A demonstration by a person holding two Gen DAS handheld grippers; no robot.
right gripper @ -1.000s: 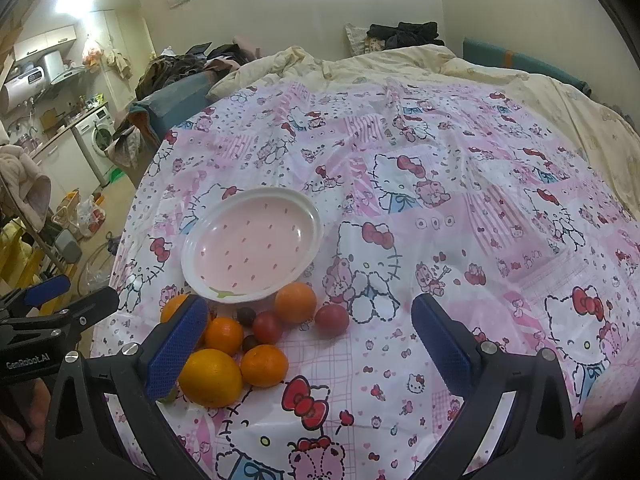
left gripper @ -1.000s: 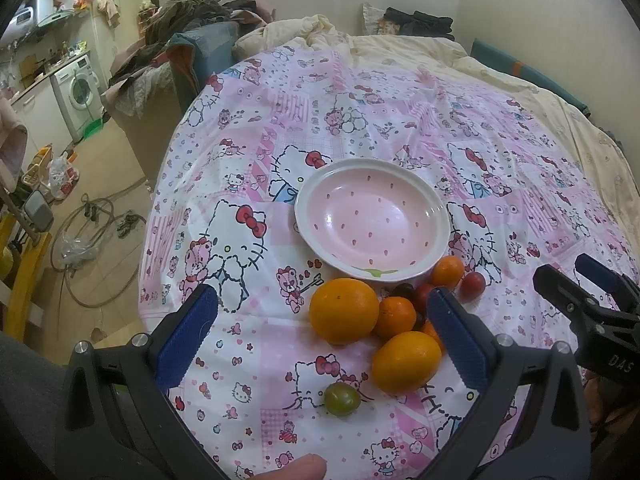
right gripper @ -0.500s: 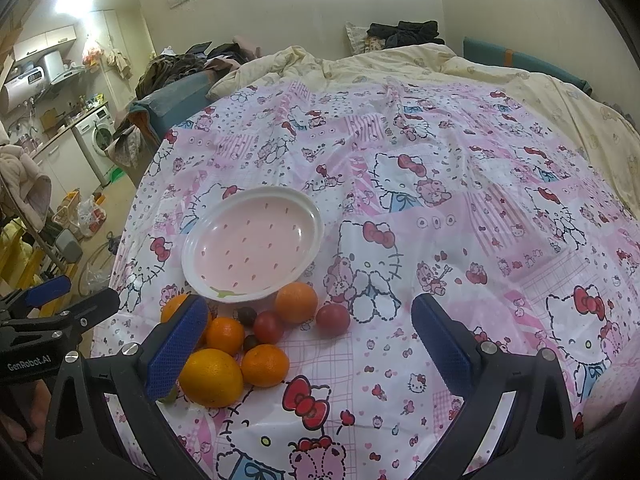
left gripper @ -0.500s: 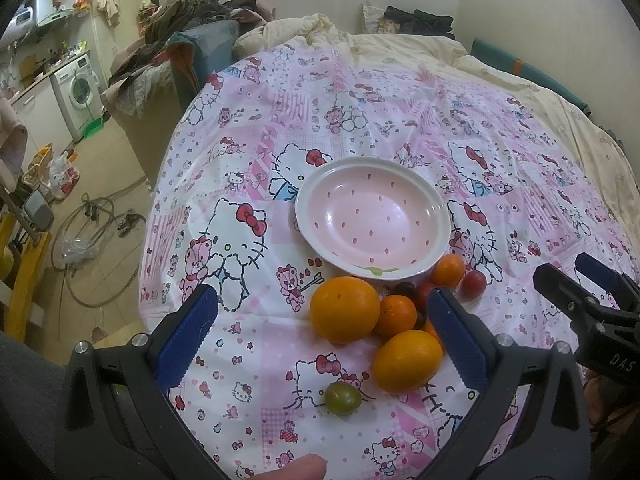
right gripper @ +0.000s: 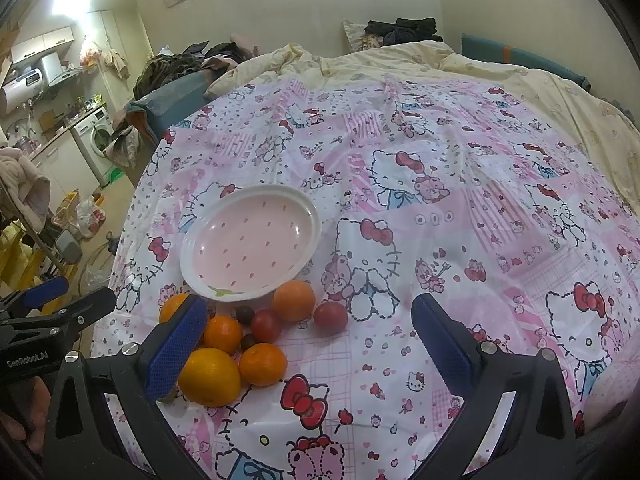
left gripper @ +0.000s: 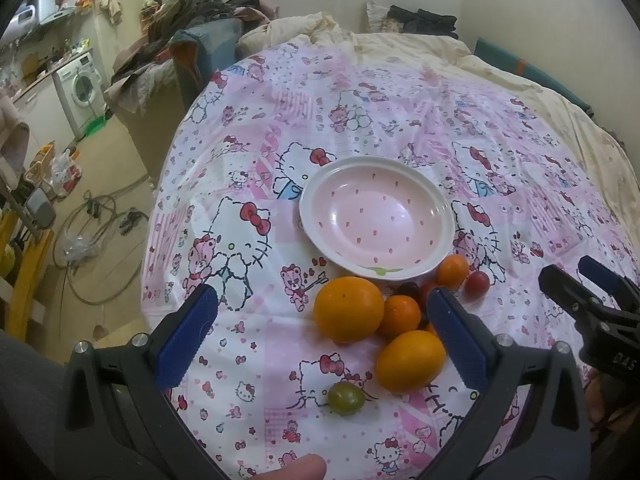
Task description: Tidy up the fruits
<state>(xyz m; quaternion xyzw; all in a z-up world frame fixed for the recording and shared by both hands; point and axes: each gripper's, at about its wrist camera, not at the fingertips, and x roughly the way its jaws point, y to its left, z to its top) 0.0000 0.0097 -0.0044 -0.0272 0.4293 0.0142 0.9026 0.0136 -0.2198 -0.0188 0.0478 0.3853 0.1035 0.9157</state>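
Bed cloth (left gripper: 248, 168): fruit (left gripper: 348, 309) heaped by empty plate (left gripper: 440, 208); your L claw (left gripper: 320, 334) & R claw (right gripper: 306, 346) both wide, holding nothing, ready to load.

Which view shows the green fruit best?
The left wrist view: the green fruit lies in full sight between the open fingers of the left gripper. In the right wrist view, only a sliver shows below the right gripper's finger.

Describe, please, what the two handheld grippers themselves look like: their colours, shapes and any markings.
Both are black frames with silver screws and two long fingers faced with textured blue pads. The left gripper shows white lettering "GenRobot.AI" in the right wrist view; the right gripper shows "DAS" in the left wrist view. No cables show.
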